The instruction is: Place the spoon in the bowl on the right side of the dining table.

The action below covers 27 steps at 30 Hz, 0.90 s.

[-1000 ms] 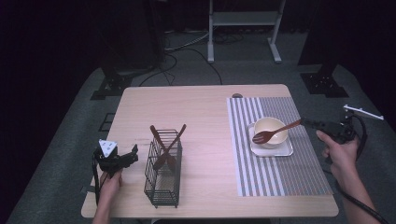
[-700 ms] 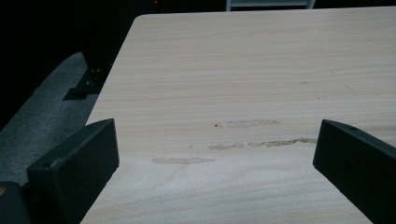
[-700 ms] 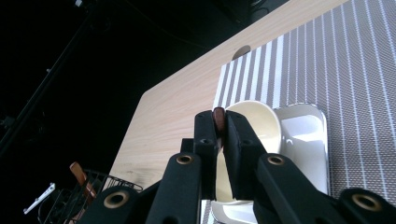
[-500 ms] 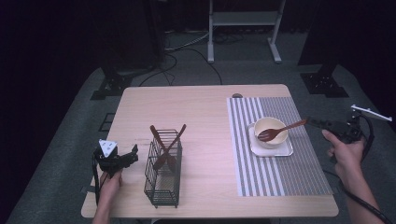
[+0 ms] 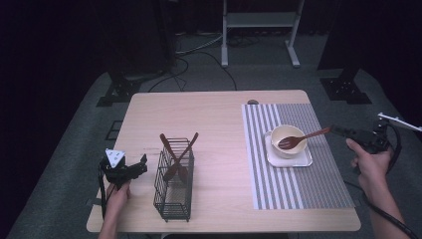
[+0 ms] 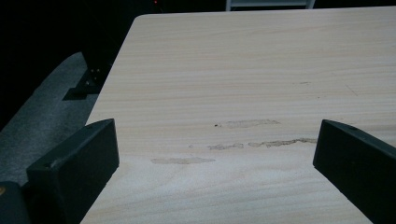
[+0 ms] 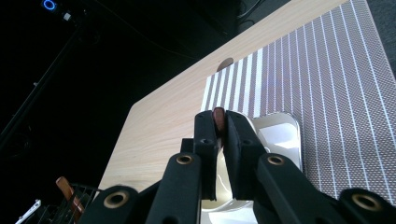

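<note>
Your right gripper (image 5: 334, 130) was clamped on the wooden spoon (image 5: 301, 139) by its handle tip; spoon head lay ahead of the jaws in the bowl (image 5: 287, 140); your left gripper (image 5: 140, 163) stood wide open over bare table (image 6: 243, 70), wire basket (image 5: 173, 185) just beside it.

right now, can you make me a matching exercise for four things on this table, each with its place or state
Things:
1. wooden spoon
2. wire basket
3. left tongs
4. bowl

Places or states:
A. on the white tray
B. open, above bare table
C. holds two wooden utensils
D. handle pinched in the right tongs

Pairs: 1-D, 2-C, 3-B, 4-A
</note>
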Tool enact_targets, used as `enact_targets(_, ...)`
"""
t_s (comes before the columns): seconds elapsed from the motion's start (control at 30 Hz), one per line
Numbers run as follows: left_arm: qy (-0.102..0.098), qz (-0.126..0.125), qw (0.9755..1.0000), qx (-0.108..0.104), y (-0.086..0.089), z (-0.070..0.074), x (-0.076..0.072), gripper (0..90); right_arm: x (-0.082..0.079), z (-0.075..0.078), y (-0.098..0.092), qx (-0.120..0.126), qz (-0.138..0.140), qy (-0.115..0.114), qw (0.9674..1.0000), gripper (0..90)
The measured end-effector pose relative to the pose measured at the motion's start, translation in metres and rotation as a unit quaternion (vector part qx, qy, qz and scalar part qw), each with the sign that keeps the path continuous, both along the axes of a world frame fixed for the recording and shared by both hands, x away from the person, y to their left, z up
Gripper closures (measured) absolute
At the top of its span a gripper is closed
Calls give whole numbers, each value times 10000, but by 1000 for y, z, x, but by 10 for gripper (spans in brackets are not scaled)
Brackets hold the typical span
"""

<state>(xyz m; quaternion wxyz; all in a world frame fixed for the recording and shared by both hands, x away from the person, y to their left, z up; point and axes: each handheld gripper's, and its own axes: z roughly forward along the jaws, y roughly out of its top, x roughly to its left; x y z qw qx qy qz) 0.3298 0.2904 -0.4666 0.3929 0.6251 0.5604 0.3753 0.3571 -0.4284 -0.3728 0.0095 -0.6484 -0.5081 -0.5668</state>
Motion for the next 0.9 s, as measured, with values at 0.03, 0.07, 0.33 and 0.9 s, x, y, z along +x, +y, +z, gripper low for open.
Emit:
enact_targets(0.03, 15, -4, 10000, 8, 0, 0, 0, 0, 0, 0, 0, 2, -15, 7, 10000, 829)
enact_targets(0.07, 4, -1, 10000, 4, 0, 0, 0, 0, 0, 0, -1, -2, -28, -5, 10000, 830)
enact_targets(0.33, 13, 0, 10000, 1, 0, 0, 0, 0, 0, -2, -2, -52, -81, 23, 10000, 829)
enact_targets(0.9, 7, -3, 10000, 3, 0, 0, 0, 0, 0, -13, -4, -69, -191, 105, 9997, 827)
